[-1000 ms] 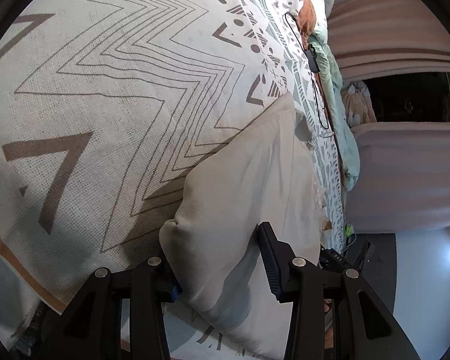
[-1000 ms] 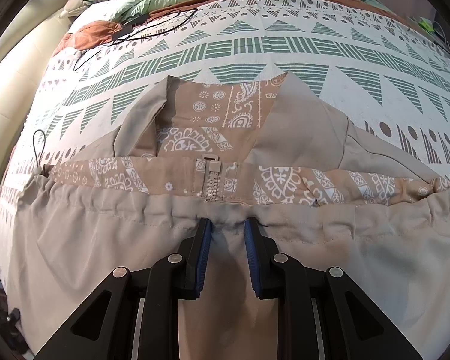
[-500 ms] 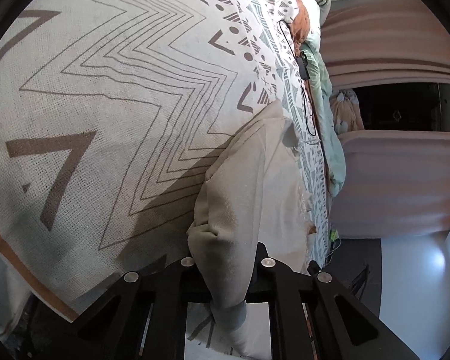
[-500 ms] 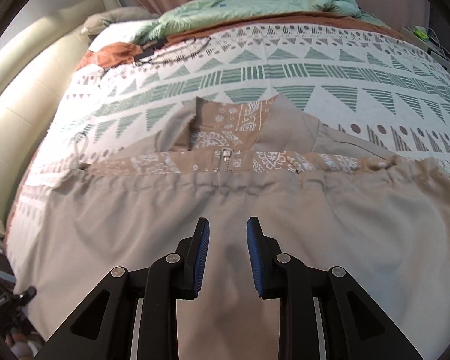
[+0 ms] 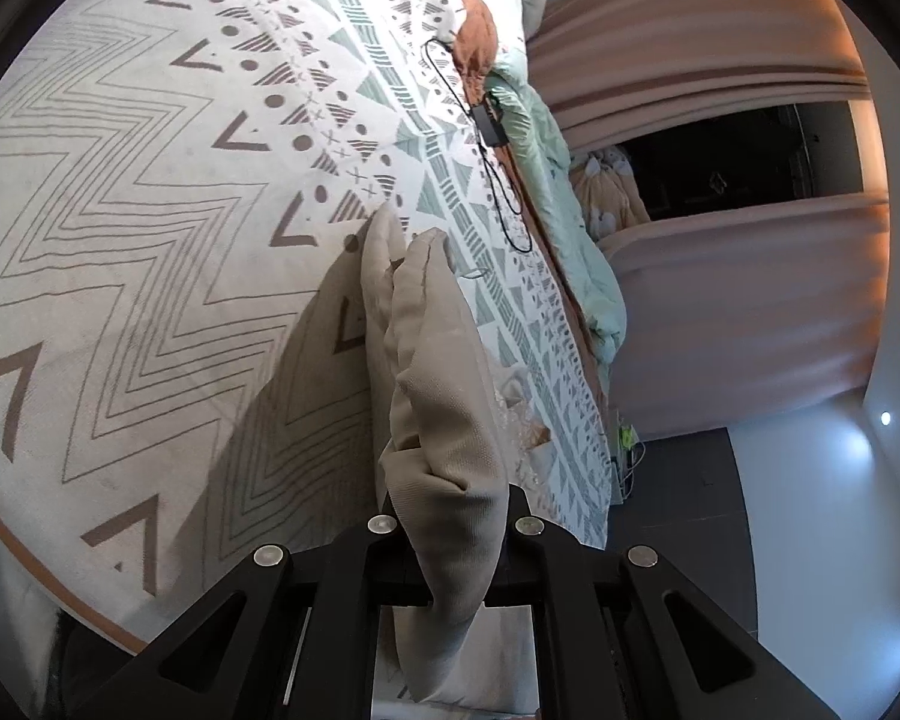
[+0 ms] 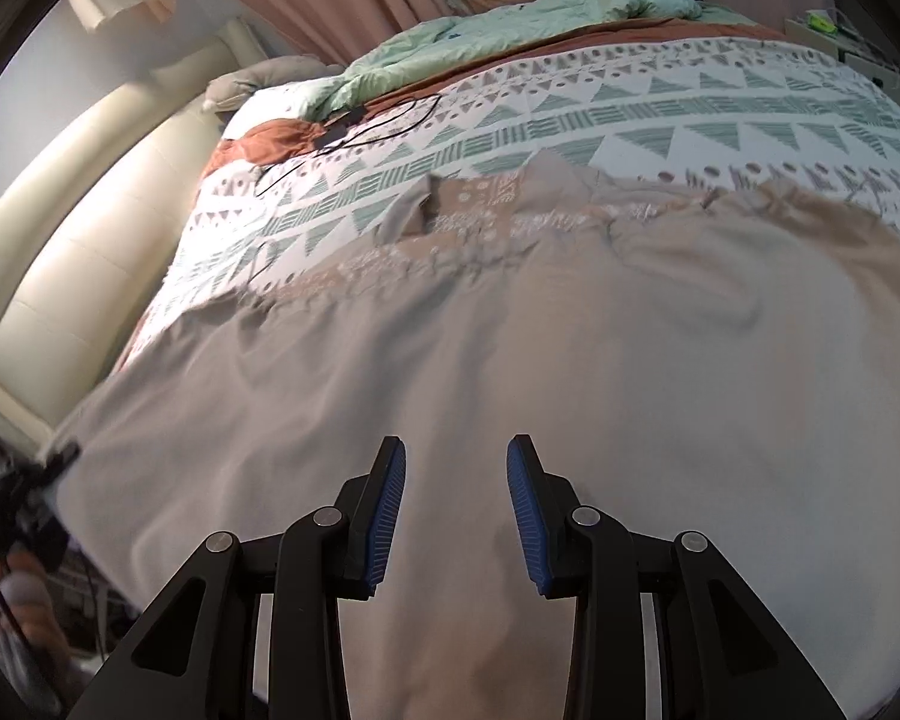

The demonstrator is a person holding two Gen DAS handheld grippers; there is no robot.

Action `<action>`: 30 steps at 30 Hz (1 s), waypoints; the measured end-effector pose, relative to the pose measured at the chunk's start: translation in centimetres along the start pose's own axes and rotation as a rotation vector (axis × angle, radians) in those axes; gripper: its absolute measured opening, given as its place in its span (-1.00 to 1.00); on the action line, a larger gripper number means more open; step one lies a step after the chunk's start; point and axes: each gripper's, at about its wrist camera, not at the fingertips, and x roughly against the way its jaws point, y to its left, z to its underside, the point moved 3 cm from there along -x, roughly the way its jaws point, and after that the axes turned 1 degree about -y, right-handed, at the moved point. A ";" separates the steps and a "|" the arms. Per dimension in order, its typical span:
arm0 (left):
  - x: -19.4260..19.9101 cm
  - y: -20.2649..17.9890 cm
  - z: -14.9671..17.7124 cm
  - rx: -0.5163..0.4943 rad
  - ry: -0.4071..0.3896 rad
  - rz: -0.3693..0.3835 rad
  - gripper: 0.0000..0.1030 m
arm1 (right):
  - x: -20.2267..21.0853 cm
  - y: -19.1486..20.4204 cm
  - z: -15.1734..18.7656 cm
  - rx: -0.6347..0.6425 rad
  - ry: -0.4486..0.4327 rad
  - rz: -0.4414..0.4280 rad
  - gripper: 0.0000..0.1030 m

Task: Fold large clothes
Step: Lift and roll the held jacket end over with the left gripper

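Containers: a small stand [image 6: 858, 42] far ahead and right of the right gripper holds blurred items, one bright green; too small to tell more.
Garment: a beige jacket [image 6: 510, 372] with a tan paisley lining lies spread on the bed [image 6: 660, 114], directly under and ahead of the right gripper; its far edge is gathered and blurred.
Garment edge: a bunched fold of the same beige cloth [image 5: 438, 372] rises from the bed straight ahead of the left gripper and hangs down past it.
Left gripper [image 5: 450, 546]: jaws pinched together on the beige fold, pads hidden by cloth.
Right gripper [image 6: 455, 498]: jaws apart and opening, blue pads bare, nothing between them, poised above the jacket.
Left view only: zigzag blanket [image 5: 120, 252] to the gripper's left; curtain [image 5: 720, 90] and dark gap to its right.
Right view only: the cream headboard [image 6: 90, 228] at left, the paisley lining, and a hand [image 6: 24, 612] at lower left.
Both views: green duvet [image 6: 510, 36], black cable [image 5: 498, 180].
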 end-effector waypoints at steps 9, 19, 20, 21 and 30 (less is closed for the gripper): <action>-0.6 -6.4 0.5 -0.087 0.026 0.067 -0.85 | -0.1 0.5 6.3 -0.006 0.085 -0.068 -0.32; -3.2 -14.2 2.8 -0.174 0.094 0.149 -0.85 | -0.8 1.5 10.1 0.039 0.102 0.002 -0.35; -3.6 -15.0 3.3 -0.187 0.101 0.152 -0.85 | -0.8 1.5 10.1 0.044 0.104 0.007 -0.35; -4.0 -15.7 3.8 -0.195 0.108 0.158 -0.85 | -0.6 1.5 10.2 0.043 0.108 0.006 -0.35; -6.8 -22.5 7.7 -0.255 0.195 0.221 -0.85 | 7.2 -1.9 7.4 -0.090 -0.019 -0.109 -0.22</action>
